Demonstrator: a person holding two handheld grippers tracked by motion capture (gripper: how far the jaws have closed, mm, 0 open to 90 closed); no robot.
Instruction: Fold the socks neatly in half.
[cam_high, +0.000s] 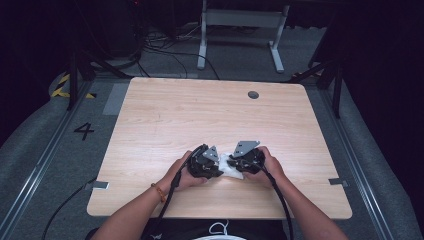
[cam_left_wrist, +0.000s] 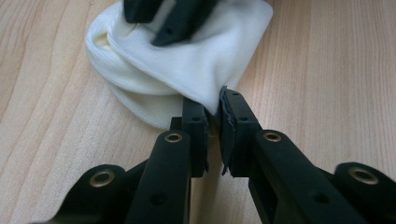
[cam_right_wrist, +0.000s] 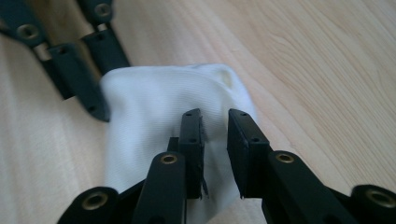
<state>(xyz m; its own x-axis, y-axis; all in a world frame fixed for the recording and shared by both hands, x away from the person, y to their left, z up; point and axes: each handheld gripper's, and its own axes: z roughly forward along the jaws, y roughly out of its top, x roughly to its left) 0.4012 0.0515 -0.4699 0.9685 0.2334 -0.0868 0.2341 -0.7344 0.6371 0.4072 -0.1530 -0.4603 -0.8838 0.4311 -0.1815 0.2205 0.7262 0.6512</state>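
A white knitted cloth (cam_high: 231, 170) lies bunched on the wooden table (cam_high: 200, 110) near its front edge, between the two hands. My left gripper (cam_left_wrist: 214, 105) is shut on one corner of the cloth (cam_left_wrist: 187, 60), the fabric pinched between its pads. My right gripper (cam_right_wrist: 215, 116) rests over the opposite end of the cloth (cam_right_wrist: 149, 102); its jaws stand a little apart with fabric beneath them and no pinch on it. In the high view the left gripper (cam_high: 218, 171) and right gripper (cam_high: 234, 163) face each other, nearly touching across the cloth.
A round cable hole (cam_high: 253, 94) sits at the table's far right. Small metal brackets (cam_high: 339, 182) stick out at the table's front sides. A grey metal stand (cam_high: 240, 20) and cables lie on the floor behind. Bare wood spreads across the far half.
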